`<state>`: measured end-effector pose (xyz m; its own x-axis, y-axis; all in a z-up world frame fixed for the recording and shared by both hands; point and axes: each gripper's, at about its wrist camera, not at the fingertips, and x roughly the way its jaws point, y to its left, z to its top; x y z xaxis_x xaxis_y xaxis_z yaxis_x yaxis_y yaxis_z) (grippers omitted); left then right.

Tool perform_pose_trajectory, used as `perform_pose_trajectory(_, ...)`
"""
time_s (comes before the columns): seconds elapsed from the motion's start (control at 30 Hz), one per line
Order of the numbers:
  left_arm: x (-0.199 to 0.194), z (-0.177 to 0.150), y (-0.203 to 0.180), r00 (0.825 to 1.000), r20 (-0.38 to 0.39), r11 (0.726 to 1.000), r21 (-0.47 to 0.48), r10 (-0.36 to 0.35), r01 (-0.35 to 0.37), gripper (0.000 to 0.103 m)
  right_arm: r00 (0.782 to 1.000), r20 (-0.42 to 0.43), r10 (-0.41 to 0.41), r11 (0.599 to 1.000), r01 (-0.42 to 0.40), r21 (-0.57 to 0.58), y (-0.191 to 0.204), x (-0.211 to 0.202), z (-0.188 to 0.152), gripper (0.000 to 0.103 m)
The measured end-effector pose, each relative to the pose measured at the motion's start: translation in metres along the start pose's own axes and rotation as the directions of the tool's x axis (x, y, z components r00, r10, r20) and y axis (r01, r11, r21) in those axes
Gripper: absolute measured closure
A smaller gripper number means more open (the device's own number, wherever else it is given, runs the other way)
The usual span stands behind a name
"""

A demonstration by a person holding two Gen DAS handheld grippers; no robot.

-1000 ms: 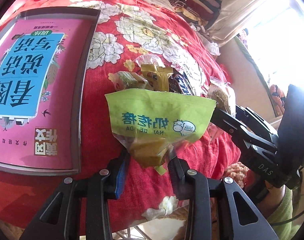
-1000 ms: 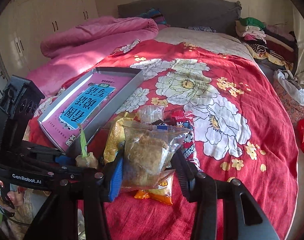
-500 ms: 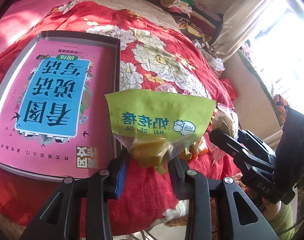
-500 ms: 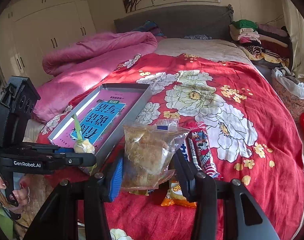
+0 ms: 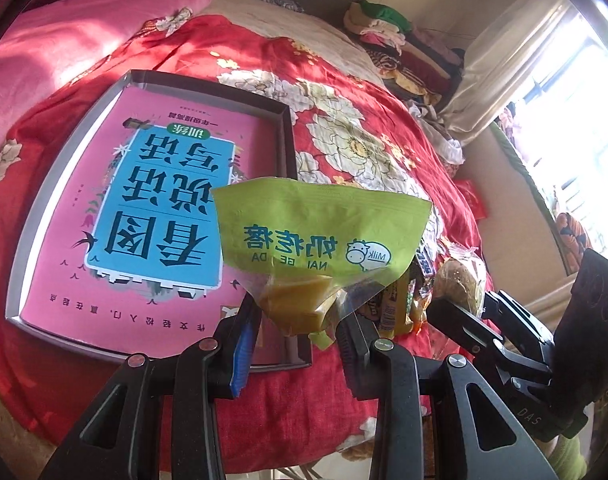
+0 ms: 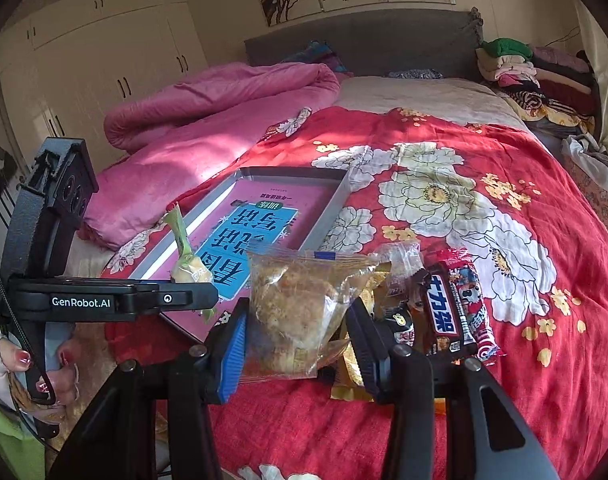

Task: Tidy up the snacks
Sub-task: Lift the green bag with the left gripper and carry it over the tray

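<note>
The left gripper point(image 5: 298, 332) is clamped on the lower end of a green pouch point(image 5: 319, 228); a yellow block shows through the pouch's clear bottom. The pouch is held in the air at the near right corner of a grey tray point(image 5: 290, 136). The tray lies on a red quilt point(image 5: 363, 132) and holds a pink book point(image 5: 152, 208).

The right gripper point(image 6: 296, 344) is clamped on a clear bag point(image 6: 300, 312) of brown pastry, held just right of the tray's near end.

The remaining snacks point(image 6: 451, 312) lie in 1 pile on the quilt beside the clear bag, right of the tray.

A hand point(image 6: 12, 364) grips the left gripper's handle at the left edge of the right wrist view.
</note>
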<state>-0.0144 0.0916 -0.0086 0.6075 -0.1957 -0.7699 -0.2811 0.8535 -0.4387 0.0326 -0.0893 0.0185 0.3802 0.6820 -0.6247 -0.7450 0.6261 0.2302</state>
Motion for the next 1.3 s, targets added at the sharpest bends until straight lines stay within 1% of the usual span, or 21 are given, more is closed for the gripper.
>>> perform_pose_trajectory(0.37, -0.011, 0.015, 0.033, 0.998, 0.046, 0.998, -0.056, 0.042, -0.04, 0.065, 1.0, 0.0, 0.029, 0.998, -0.029, -0.05, 0.032, 0.016, 0.014, 0.055)
perform_pose_trajectory(0.57, -0.012, 0.02, 0.047, 0.997, 0.047, 0.995, -0.087, 0.053, -0.049, 0.065, 0.999, -0.007, 0.036, 0.997, -0.036, -0.073, 0.047, 0.026, 0.018, 0.055)
perform_pose_trajectory(0.77, -0.016, 0.026, 0.065, 0.998, 0.043, 0.99, -0.139, 0.035, -0.028, 0.065, 0.999, -0.021, 0.041, 0.995, -0.042, -0.09, 0.059, 0.037, 0.021, 0.055)
perform_pose_trajectory(0.83, -0.019, 0.028, 0.069, 0.998, 0.053, 0.989, -0.141, 0.045, -0.038, 0.065, 0.999, -0.024, 0.042, 0.995, -0.044, -0.092, 0.062, 0.041, 0.021, 0.055)
perform_pose_trajectory(0.97, -0.019, 0.032, 0.078, 0.997, 0.059, 0.988, -0.148, 0.041, -0.032, 0.065, 0.998, -0.038, 0.043, 0.995, -0.046, -0.093, 0.065, 0.05, 0.022, 0.055)
perform_pose_trajectory(1.07, -0.017, 0.034, 0.082, 0.998, 0.061, 0.989, -0.148, 0.023, -0.014, 0.065, 0.998, -0.049, 0.043, 0.995, -0.047, -0.091, 0.068, 0.059, 0.023, 0.055)
perform_pose_trajectory(1.17, -0.013, 0.035, 0.086, 0.998, 0.053, 0.989, -0.148, 0.023, -0.015, 0.065, 0.997, -0.063, 0.042, 0.994, -0.047, -0.095, 0.071, 0.067, 0.024, 0.055)
perform_pose_trajectory(1.3, -0.009, 0.035, 0.089, 0.997, 0.05, 0.989, -0.139, 0.059, -0.052, 0.065, 0.996, -0.079, 0.037, 0.993, -0.045, -0.11, 0.076, 0.077, 0.021, 0.055)
